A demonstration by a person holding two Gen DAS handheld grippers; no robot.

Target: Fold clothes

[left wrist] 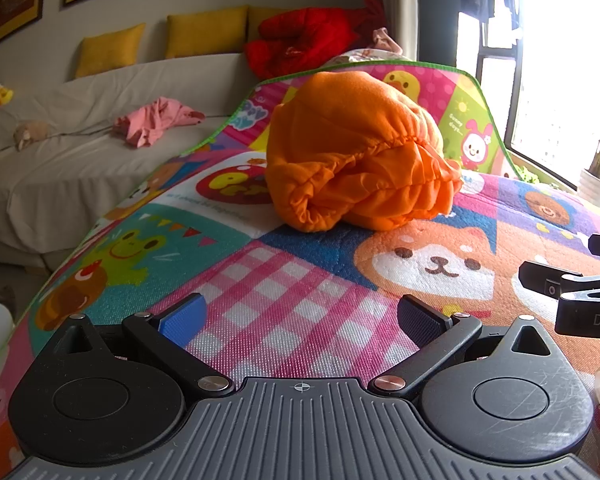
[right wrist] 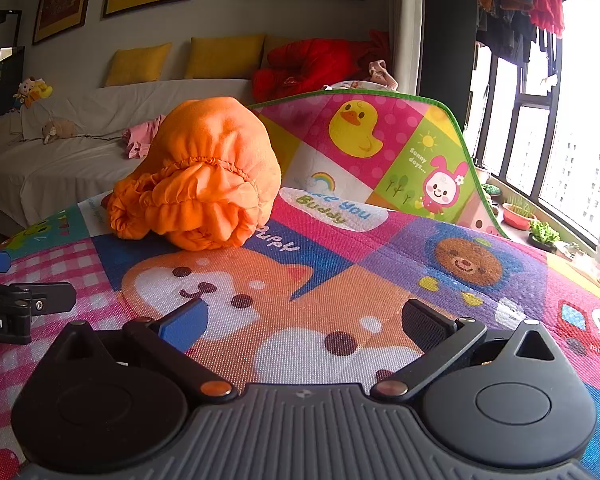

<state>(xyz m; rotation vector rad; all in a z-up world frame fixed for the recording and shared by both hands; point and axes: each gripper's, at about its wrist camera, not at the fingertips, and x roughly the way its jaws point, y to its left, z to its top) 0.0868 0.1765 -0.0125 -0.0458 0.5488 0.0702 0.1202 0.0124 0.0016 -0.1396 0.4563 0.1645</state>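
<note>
Both tongs (left wrist: 300,320) (right wrist: 304,324) agape, empty, short of bunched orange garment (left wrist: 356,152) on mat (left wrist: 284,288).

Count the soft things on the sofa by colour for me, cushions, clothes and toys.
Yellow cushions: 2 fully visible
Red bundle: 1
Pink clothes: 1
Yellow soft toy: 1
Brown soft toy: 1
Total: 6

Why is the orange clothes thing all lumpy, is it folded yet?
Not folded. The orange garment sits bunched in a rounded heap on the play mat, its gathered elastic edge curling out front. Both grippers' jaws are open, holding nothing.
</note>
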